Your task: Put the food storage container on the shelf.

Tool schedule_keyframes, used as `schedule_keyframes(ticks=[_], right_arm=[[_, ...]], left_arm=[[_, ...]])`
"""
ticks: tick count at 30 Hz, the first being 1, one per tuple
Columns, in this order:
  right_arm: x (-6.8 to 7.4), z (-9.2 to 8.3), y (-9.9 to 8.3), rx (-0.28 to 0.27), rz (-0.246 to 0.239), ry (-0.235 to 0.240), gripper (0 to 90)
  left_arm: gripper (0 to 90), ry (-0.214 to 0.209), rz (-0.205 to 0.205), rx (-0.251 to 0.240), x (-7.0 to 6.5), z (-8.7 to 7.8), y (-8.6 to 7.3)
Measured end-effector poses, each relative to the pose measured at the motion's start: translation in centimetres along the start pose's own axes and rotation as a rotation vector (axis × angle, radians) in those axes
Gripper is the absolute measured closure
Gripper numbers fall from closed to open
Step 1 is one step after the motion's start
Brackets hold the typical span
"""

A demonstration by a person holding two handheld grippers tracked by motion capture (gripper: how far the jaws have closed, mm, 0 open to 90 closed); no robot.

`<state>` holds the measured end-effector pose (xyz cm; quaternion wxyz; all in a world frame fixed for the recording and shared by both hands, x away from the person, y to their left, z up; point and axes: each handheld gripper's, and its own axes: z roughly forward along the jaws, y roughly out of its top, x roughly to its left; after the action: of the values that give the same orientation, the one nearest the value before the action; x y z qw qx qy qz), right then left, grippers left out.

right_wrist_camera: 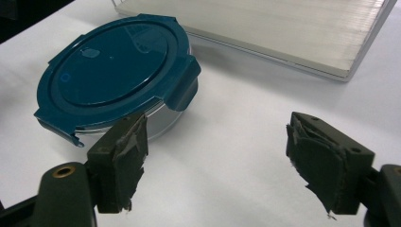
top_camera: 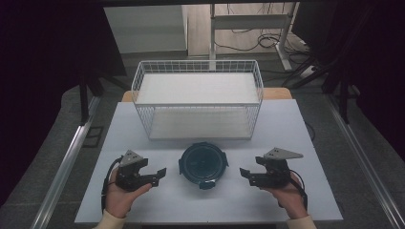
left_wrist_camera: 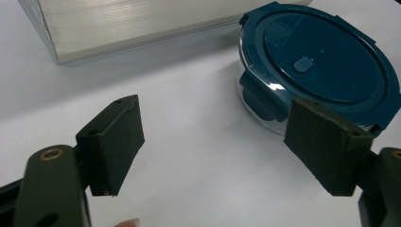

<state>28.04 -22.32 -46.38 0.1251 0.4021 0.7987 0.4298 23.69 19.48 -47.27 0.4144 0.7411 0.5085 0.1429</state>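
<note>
Both hand-held grippers, left gripper (top_camera: 161, 172) and right gripper (top_camera: 244, 172), flank the round lidded container (top_camera: 203, 163), jaws apart, empty.

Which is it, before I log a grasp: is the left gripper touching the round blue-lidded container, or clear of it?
Apart. In the high view, bare white table shows between the left gripper and the container; its jaws stand open with nothing between them.

Left gripper view: round container (left_wrist_camera: 317, 66) partly covered by the right-hand jaw at its near rim; its far edge cut off by the picture's top. Right gripper view: the left-hand jaw hides the container's near wall. Contents under the dark lid (right_wrist_camera: 111, 61) cannot be told.
</note>
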Motion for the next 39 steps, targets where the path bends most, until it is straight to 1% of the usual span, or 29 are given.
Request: schedule_keyframes(ticks=[3,4,6,10,11,14,16,19,22,26,28,30,31,33,35,37,39], right_arm=[[0.0,0.0,0.0,-0.010,-0.016,0.001,21.5],[0.0,0.0,0.0,-0.011,-0.011,0.006,20.9],[0.0,0.0,0.2,-0.014,0.022,0.000,20.2],[-0.2,-0.1,0.7,-0.016,0.040,0.008,20.6],[-0.3,-0.2,1.0,-0.015,0.055,0.011,21.1],[-0.6,-0.2,1.5,-0.012,0.071,0.034,21.3],[-0.7,-0.1,1.8,-0.011,0.072,0.050,21.2],[-0.7,0.2,2.3,-0.004,0.075,0.066,20.4],[-0.3,0.7,3.1,0.005,0.068,0.083,19.9],[0.6,1.6,4.1,0.010,0.053,0.113,19.8],[1.0,2.1,4.4,0.011,0.053,0.129,19.8],[1.4,2.7,4.6,0.018,0.051,0.141,19.5],[1.6,3.1,4.5,0.025,0.048,0.142,19.5],[1.8,3.9,4.4,0.042,0.060,0.150,19.5],[1.8,4.6,4.2,0.057,0.075,0.154,19.5],[1.6,5.1,4.1,0.063,0.103,0.168,19.5],[1.4,5.5,4.0,0.059,0.132,0.194,19.3]], left_arm=[[20.4,-0.010,-0.010,0.002,0.1,0.0,0.0],[21.4,-0.013,-0.017,0.002,0.1,-0.1,0.1],[22.5,-0.002,-0.026,-0.002,0.1,-0.2,0.2],[22.5,-0.004,-0.034,-0.012,0.3,-0.4,0.8],[22.5,-0.007,-0.036,-0.012,0.3,-0.4,0.9],[22.4,-0.008,-0.042,-0.005,0.2,-0.3,1.4],[21.5,-0.005,-0.051,0.006,0.2,-0.1,1.7],[21.0,-0.030,-0.063,0.011,0.1,0.2,2.3],[21.0,-0.052,-0.060,0.013,-0.1,0.5,3.2],[21.0,-0.109,-0.067,0.025,-0.5,1.1,4.1],[21.3,-0.127,-0.069,0.029,-0.6,1.4,4.2],[21.6,-0.146,-0.071,0.038,-0.5,2.0,3.9],[21.6,-0.155,-0.079,0.043,-0.5,2.3,3.7],[21.8,-0.169,-0.089,0.072,-0.2,3.1,3.3],[22.1,-0.199,-0.104,0.088,0.1,3.6,2.9],[23.1,-0.230,-0.124,0.100,0.3,3.9,2.7],[23.3,-0.230,-0.117,0.100,0.2,4.0,2.5]])
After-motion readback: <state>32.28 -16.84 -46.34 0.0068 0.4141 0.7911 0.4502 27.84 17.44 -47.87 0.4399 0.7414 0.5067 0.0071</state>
